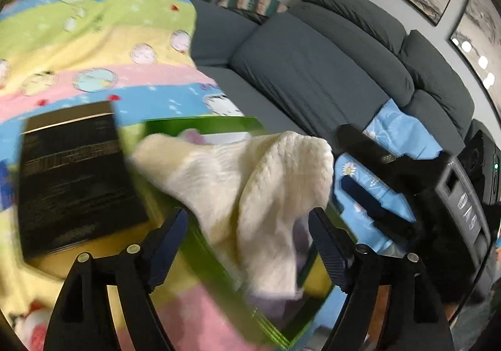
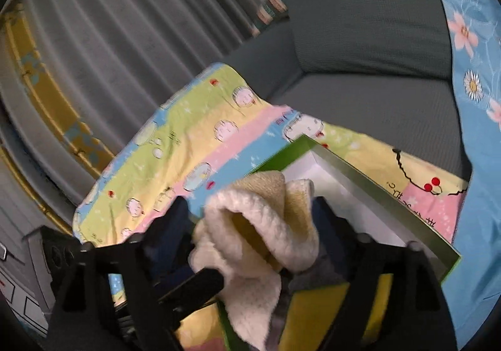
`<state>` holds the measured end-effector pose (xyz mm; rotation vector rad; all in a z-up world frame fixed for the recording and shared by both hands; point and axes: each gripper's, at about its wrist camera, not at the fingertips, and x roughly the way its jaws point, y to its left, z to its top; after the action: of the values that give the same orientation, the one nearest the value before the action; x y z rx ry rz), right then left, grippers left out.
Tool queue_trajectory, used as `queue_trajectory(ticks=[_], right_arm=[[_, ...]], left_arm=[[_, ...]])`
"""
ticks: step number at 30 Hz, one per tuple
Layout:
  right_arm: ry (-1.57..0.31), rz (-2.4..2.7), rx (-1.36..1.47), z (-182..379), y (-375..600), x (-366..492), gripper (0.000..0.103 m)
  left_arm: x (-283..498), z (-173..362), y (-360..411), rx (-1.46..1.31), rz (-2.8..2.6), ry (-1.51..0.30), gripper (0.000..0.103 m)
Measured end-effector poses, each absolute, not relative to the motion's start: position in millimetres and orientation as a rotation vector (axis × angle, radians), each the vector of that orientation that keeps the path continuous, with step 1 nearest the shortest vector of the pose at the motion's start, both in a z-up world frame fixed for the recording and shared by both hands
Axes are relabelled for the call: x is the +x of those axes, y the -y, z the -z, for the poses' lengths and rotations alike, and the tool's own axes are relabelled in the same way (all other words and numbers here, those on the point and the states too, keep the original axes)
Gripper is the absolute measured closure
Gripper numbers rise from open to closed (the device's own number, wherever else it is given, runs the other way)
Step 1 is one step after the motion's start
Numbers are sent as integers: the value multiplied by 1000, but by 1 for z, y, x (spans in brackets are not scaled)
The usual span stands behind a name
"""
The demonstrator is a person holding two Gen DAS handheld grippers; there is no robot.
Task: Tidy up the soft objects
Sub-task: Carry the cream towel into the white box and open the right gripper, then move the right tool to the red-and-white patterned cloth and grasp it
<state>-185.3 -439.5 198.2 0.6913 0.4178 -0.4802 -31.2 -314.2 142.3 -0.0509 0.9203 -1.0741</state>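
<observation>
We count one cream sock (image 1: 250, 194) draped over one green box (image 1: 219, 127) on the blanket (image 1: 94, 47); both our grippers, left (image 1: 250, 241) and right (image 2: 250, 225), gape, holding nothing.

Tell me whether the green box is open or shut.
Open: the green box has no lid on, its white inside shows, and the cream sock drapes over its edge.

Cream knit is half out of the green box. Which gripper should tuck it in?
Probably left. The left gripper is open and faces the cream knit draped over the green box edge. The right gripper is crowded by folds.
</observation>
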Motion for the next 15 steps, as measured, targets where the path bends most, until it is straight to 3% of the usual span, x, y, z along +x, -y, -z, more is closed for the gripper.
queue_trajectory(ticks=[4,8,15], right_arm=[[-427,482,600,-218,410,-195,4],[-482,443,561,-222,378,-194,4],[-724,230,654,-168,320,-171,6]], left_arm=[[-45,-146,250,3,940,-903,20],[-57,-143,181,75,783,-848,20],[-59,-94,92,-88,669,-994,20]])
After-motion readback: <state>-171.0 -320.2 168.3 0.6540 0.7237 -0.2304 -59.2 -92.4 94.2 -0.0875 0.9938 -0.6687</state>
